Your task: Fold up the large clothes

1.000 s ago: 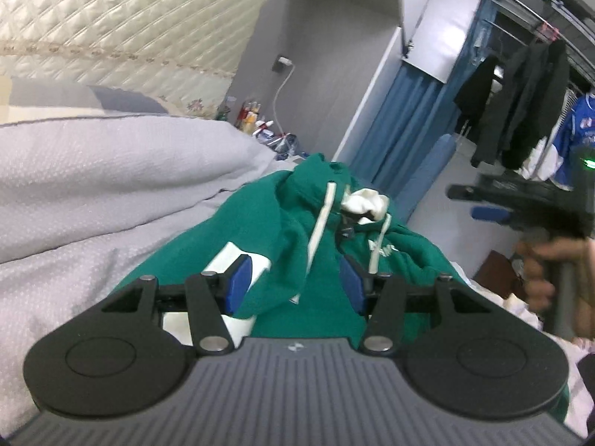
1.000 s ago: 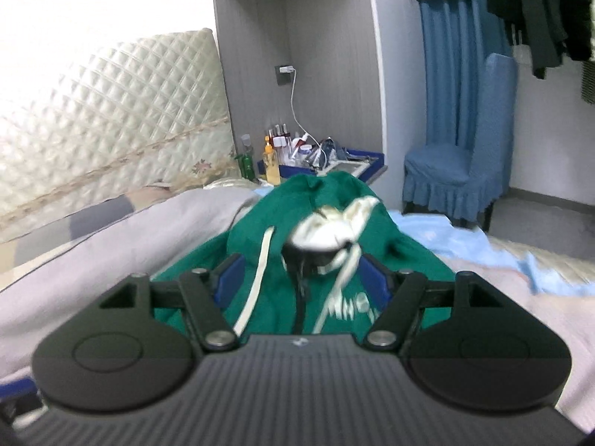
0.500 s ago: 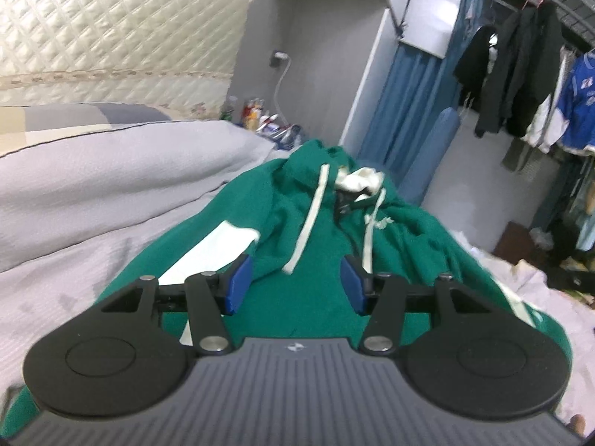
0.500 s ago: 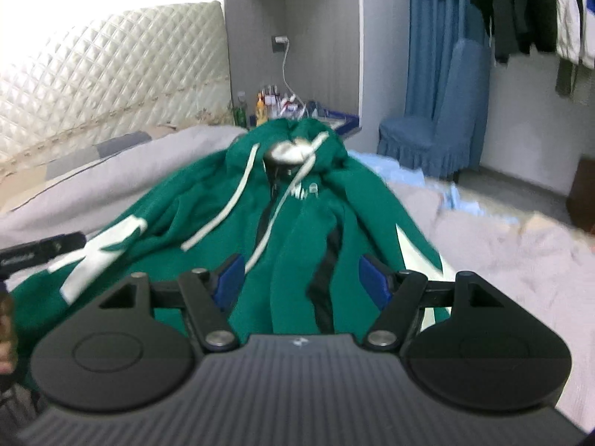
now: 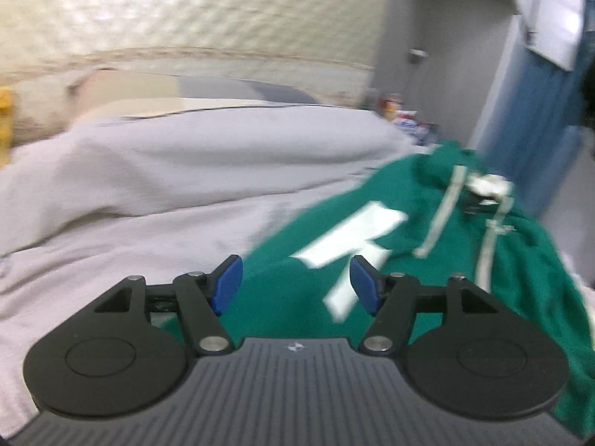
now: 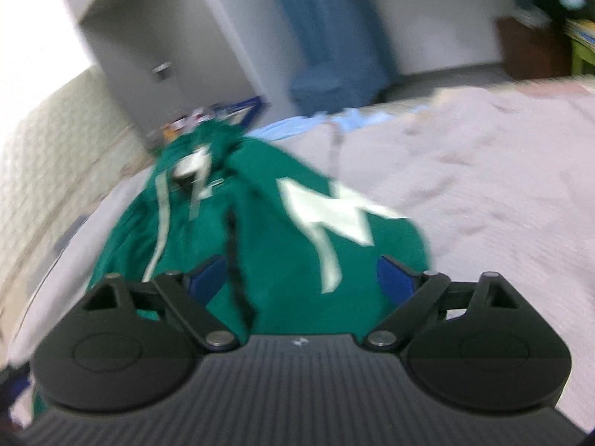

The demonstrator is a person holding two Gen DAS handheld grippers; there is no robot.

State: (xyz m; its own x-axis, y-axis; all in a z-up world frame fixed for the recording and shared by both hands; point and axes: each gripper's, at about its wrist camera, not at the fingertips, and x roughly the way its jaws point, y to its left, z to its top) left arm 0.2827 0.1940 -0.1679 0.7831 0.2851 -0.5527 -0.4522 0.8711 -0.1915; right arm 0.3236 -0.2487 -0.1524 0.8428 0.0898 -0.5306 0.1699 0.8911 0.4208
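A green hoodie (image 5: 427, 245) with white drawstrings and white patches lies spread on the bed, hood end far from me. It also shows in the right wrist view (image 6: 267, 230). My left gripper (image 5: 295, 282) is open and empty, above the hoodie's near left part. My right gripper (image 6: 301, 278) is open and empty, above the hoodie's near right part, with a white patch (image 6: 327, 215) just ahead. Both views are motion-blurred.
The bed has a grey cover (image 5: 167, 186) on the left and a pinkish cover (image 6: 483, 186) on the right. A quilted headboard (image 5: 186, 18), a grey cabinet (image 5: 446, 55), a cluttered nightstand (image 6: 208, 119) and a blue chair (image 6: 334, 67) stand beyond.
Both grippers have pulled back and swung apart: the left view turned left toward the grey cover, the right view turned right toward the pinkish cover. The hoodie lies flatter and more spread out.
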